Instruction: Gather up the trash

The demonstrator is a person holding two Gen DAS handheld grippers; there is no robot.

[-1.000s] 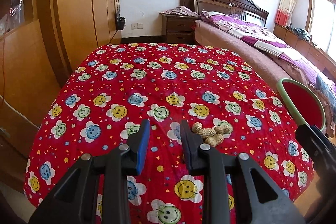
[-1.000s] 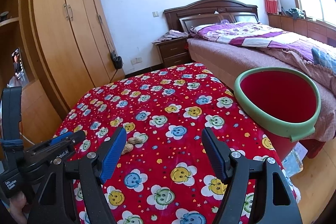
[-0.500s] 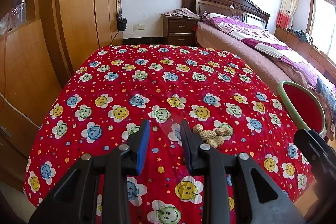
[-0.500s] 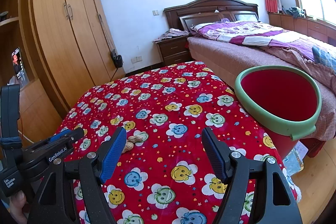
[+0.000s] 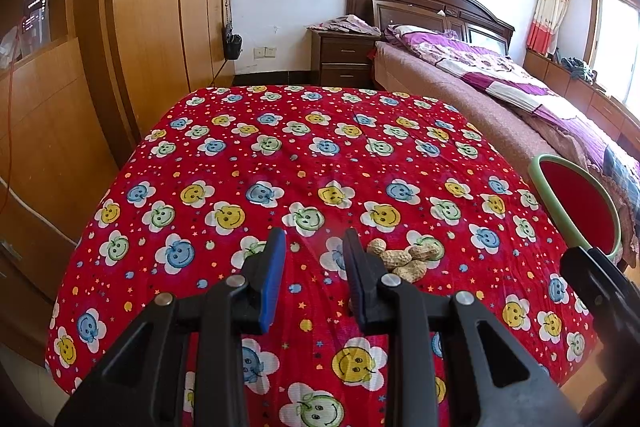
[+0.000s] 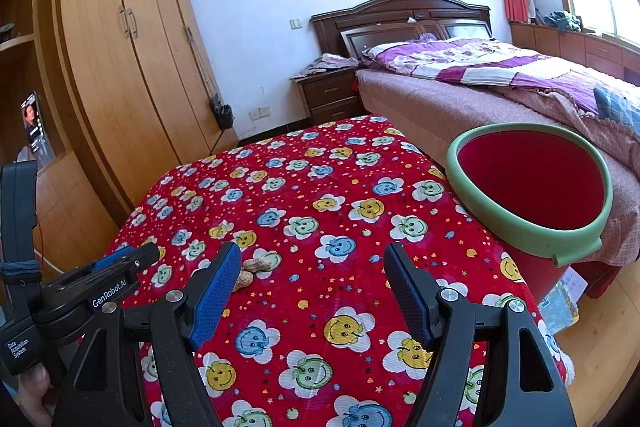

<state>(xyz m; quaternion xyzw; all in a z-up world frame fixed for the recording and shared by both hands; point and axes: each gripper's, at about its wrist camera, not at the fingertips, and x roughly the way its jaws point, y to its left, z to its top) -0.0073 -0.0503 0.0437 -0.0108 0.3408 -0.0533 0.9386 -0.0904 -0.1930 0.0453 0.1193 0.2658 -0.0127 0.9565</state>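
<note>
Bed (image 6: 460, 107) w/ purple quilt along the far wall, wardrobe (image 6: 120, 47) on the left. Tabletop (image 5: 320, 155) under a red smiley-flower cloth fills the near field. Red bucket (image 6: 532, 183) w/ green rim stands just beside the tabletop's right edge. Right gripper (image 6: 312, 267) above the cloth, fingers wide apart, nothing between them. Left gripper (image 5: 314, 255) fingers narrower but parted, also holding nothing. Peanuts (image 5: 404, 257), small cluster on the cloth, lie just right of the left gripper's right finger, outside the gap; in right wrist view they sit at the right gripper's left fingertip, partly hidden behind it.
</note>
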